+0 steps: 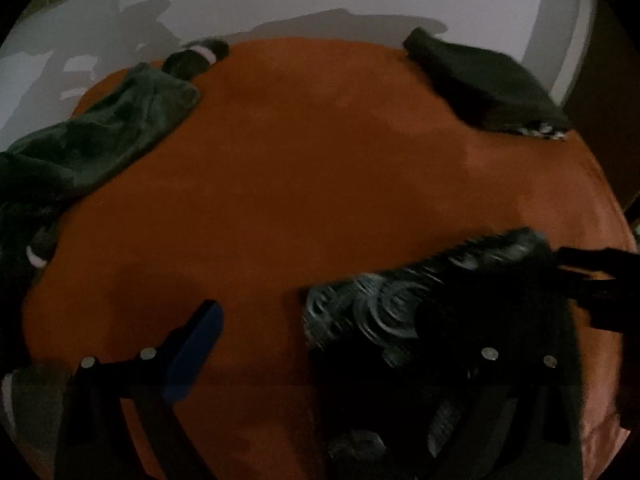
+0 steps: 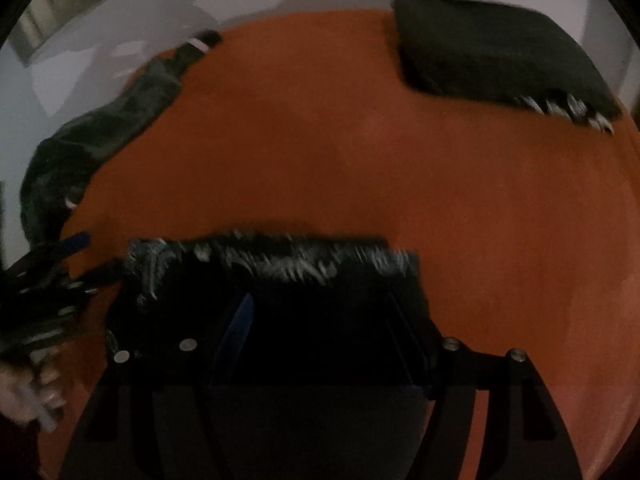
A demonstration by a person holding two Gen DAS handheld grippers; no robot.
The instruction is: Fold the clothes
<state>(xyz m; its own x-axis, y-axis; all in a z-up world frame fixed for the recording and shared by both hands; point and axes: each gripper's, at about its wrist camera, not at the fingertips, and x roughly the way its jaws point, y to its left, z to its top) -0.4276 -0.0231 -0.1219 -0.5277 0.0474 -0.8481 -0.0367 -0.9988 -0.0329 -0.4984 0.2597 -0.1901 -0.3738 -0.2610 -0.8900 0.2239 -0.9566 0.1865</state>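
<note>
On orange sheet (image 1: 320, 168), blurred swirl-print black cloth (image 2: 280, 272), rt gripper (image 2: 324, 320) jaws apart.

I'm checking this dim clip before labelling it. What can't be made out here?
- Patterned garment, both views: motion blur smears its print and edges.
- Right gripper, right wrist view: the dark cloth lies over its fingers, so its grip is unclear.
- Left gripper, left wrist view: one finger is lost under the cloth.
- Green garment, left wrist view: cut off by the left edge.
</note>
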